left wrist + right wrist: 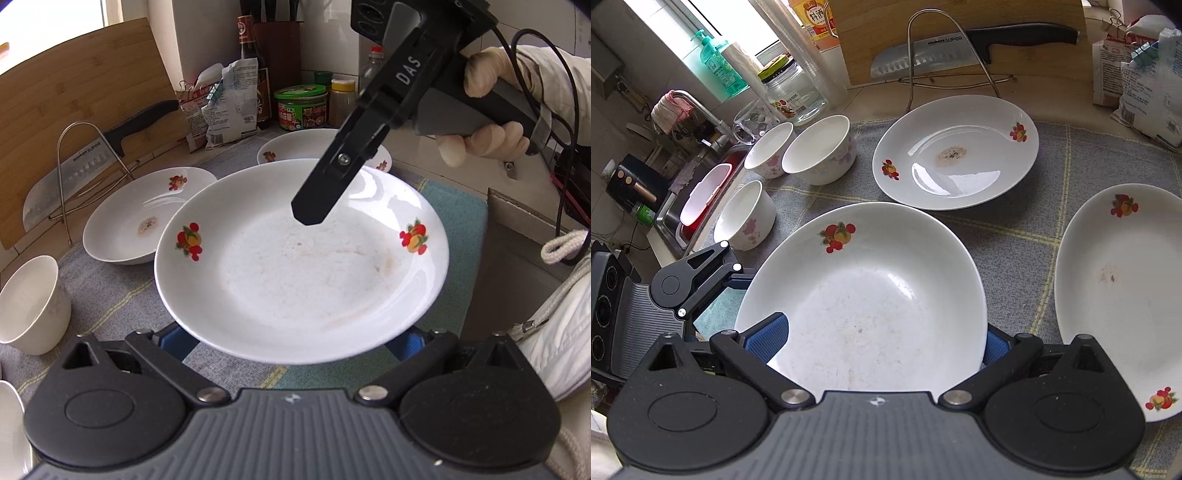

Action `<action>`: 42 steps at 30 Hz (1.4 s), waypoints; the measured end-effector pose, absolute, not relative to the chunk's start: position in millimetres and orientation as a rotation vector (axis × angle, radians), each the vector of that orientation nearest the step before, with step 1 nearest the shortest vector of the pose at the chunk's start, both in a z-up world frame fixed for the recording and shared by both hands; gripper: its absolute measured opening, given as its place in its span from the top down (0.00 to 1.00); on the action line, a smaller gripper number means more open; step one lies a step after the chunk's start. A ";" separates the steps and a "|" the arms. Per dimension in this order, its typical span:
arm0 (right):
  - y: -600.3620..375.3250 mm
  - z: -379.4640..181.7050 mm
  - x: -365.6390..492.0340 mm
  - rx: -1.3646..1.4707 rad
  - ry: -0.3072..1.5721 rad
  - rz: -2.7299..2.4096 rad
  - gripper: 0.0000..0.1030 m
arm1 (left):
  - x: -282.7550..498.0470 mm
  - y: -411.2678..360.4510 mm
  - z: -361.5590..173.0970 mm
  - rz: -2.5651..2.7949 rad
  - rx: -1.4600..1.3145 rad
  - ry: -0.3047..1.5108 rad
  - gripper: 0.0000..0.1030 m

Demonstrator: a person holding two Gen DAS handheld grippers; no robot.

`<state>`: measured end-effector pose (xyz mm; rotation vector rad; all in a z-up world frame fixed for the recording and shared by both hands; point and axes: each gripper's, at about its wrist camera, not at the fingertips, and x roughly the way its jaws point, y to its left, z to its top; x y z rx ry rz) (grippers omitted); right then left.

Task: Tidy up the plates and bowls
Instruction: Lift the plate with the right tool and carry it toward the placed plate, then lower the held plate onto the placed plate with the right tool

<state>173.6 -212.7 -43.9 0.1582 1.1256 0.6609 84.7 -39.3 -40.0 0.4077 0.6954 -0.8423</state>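
1. Three white glazed bowls (820,155) with faint pink flower prints stand at the left edge of the bench, round, deep and straight-walled, close together on a grey woven cloth (1015,236) crossed by pale yellow lines.
2. The left hand-held gripper (291,343), matte black with ribbed blue pads, is spread wide; the near rim of the lifted plate (295,266) lies between its fingers, though actual contact is hidden under the plate.
3. That plate is shallow, round, glossy white porcelain with red-and-orange fruit decals and faint brown smears in its well. It is raised above the cloth near the middle of the bench.
4. The right hand-held gripper (886,343) also has the plate's rim between its wide-set blue pads; from the left wrist view its black finger (314,206) reaches over the far rim, gripped by a gloved hand (491,122).
5. A second matching plate (956,151) lies behind, with a dried speckled stain.
6. A third plate (1123,295) lies at the right, flat on the cloth.
7. Behind stand a bamboo cutting board (960,37) and a steel cleaver (960,51) on a wire rack.
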 end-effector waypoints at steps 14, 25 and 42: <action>-279.7 -41.2 171.6 0.207 1.081 0.561 0.00 | 109.5 -95.1 -36.2 -0.933 0.449 0.668 0.01; -320.8 -47.3 177.6 0.241 1.071 0.499 0.00 | 124.9 -138.5 -44.1 -0.985 0.470 0.666 0.01; -364.3 -60.7 203.3 0.260 1.058 0.469 0.00 | 154.8 -177.6 -51.9 -0.989 0.478 0.690 0.01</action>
